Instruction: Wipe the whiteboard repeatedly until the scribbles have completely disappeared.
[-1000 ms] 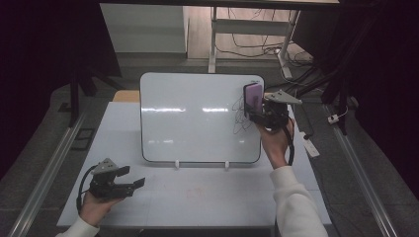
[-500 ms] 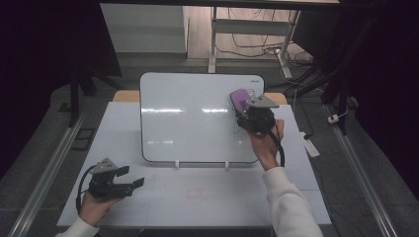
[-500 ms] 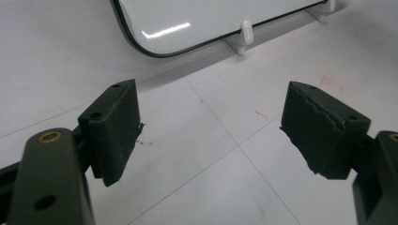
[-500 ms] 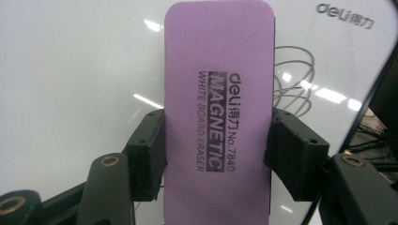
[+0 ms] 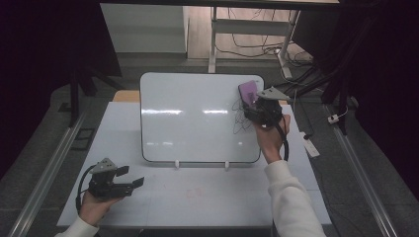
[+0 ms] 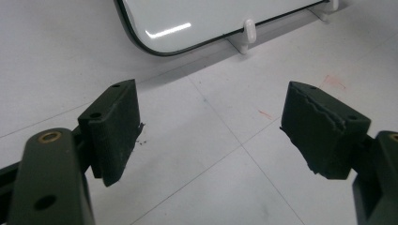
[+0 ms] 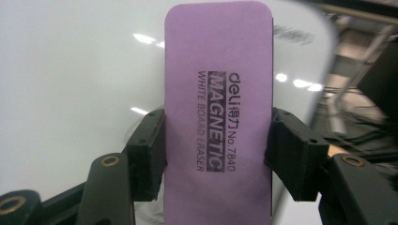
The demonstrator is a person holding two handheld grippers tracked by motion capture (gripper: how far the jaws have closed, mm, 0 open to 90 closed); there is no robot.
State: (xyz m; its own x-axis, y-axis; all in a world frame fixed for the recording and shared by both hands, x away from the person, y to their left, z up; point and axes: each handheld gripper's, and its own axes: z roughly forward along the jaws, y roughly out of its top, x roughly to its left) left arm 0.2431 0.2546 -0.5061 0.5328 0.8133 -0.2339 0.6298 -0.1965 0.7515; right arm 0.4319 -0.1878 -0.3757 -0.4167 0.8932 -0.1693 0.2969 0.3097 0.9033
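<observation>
A whiteboard (image 5: 197, 118) stands tilted on small white feet at the middle of the table, with black scribbles (image 5: 240, 114) near its right edge. My right gripper (image 5: 254, 104) is shut on a purple magnetic whiteboard eraser (image 5: 248, 92), held against the board's upper right by the scribbles. In the right gripper view the eraser (image 7: 218, 112) stands upright between the two jaws, with the board (image 7: 75, 70) behind it. My left gripper (image 5: 129, 182) rests low at the front left of the table, open and holding nothing; its fingers (image 6: 115, 126) are wide apart above the tabletop.
The white table (image 5: 207, 197) has bare room in front of the board, with a faint red mark (image 5: 193, 191) near the middle. A table frame and cables (image 5: 257, 39) lie on the floor behind. A white strip (image 5: 309, 145) sits at the right edge.
The right gripper with the eraser swept left over the board, then moved back right and up towards the scribbles. The left gripper has stayed in place.
</observation>
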